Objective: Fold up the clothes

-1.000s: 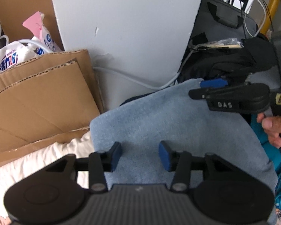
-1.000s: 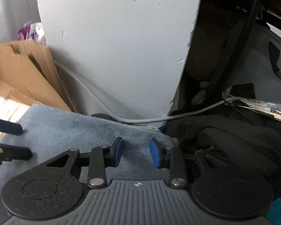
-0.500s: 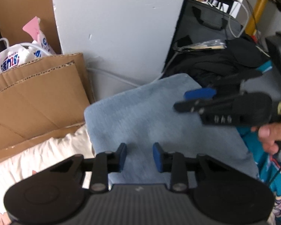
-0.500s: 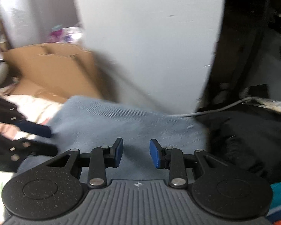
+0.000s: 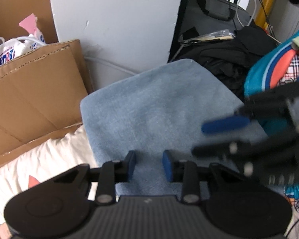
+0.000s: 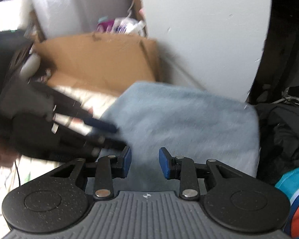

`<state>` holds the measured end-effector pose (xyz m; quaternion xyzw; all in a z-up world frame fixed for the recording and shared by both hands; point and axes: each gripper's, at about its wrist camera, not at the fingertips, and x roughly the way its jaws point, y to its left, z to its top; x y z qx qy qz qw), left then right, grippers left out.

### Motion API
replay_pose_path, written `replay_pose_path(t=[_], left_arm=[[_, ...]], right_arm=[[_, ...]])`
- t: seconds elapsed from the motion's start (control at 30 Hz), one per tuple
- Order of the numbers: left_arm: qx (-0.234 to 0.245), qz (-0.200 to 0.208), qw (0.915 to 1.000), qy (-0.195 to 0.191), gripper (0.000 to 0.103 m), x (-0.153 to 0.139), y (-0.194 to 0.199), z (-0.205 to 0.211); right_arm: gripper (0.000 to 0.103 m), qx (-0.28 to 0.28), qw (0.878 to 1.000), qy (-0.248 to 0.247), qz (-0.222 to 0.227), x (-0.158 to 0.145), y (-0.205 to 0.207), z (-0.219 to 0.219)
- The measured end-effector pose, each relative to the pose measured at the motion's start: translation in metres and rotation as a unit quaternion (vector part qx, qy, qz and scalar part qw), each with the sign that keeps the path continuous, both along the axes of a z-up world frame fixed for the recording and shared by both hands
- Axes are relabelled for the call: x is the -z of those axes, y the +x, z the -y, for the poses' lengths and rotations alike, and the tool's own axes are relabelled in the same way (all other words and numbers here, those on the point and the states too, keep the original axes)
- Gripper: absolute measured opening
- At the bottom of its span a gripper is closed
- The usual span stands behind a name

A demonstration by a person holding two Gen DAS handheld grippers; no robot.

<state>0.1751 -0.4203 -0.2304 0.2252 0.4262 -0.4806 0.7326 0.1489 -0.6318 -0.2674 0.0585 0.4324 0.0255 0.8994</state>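
A: Looking down both wrist views, where does the folded blue cloth (image 5: 161, 107) sit?

B: It lies flat as a neat rectangle with rounded corners. Its far edge is close to the white panel (image 5: 117, 20); the cardboard (image 5: 33, 91) is just left of the cloth, and a heap of black fabric (image 5: 229, 59) lies at its far right corner. A pale cream bedsheet (image 5: 49, 155) shows past the cloth's near left corner.

A: And the left gripper (image 5: 148, 165)?

B: It hangs over the near edge of the cloth, blue pads a narrow gap apart. Its jaws have just been closing, yet nothing is pinched between them; only the cloth's surface shows through the gap.

A: The right gripper (image 6: 144, 163)?

B: Also over the cloth, nearer its right side, jaws narrowly parted with nothing between them. In the left wrist view it is blurred, crossing the cloth's right edge. In its own view the left gripper's fingers (image 6: 101, 126) reach in at the cloth's left edge, also blurred.

A: Anything else by the cloth?

B: A teal, orange and white striped garment (image 5: 273, 69) to its right.
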Motion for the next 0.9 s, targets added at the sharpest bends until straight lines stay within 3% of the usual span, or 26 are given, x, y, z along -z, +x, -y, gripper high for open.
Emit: replay_pose_path(t=[0.07, 0.17, 0.53, 0.8, 0.9], left_arm=[[0.001, 0.000, 1.0000, 0.004, 0.034, 0.000, -0.001, -0.001], [0.001, 0.000, 1.0000, 0.008, 0.031, -0.005, -0.005, -0.004], [-0.005, -0.053, 0.9982, -0.027, 0.025, -0.027, -0.019, -0.039], [0.011, -0.025, 0.9996, -0.003, 0.021, -0.015, -0.045, -0.053], [-0.001, -0.029, 0.9995, -0.009, 0.021, -0.016, -0.047, -0.059]], right_arm=[[0.037, -0.001, 1.000, -0.018, -0.011, 0.012, -0.004, -0.005], [0.038, 0.017, 1.000, -0.004, -0.008, 0.015, -0.006, -0.004], [0.037, 0.029, 0.999, -0.002, 0.018, -0.003, -0.046, -0.012], [0.037, 0.036, 0.999, -0.015, 0.017, 0.002, -0.077, -0.022], [0.037, 0.045, 0.998, -0.036, 0.013, 0.003, -0.091, -0.028]])
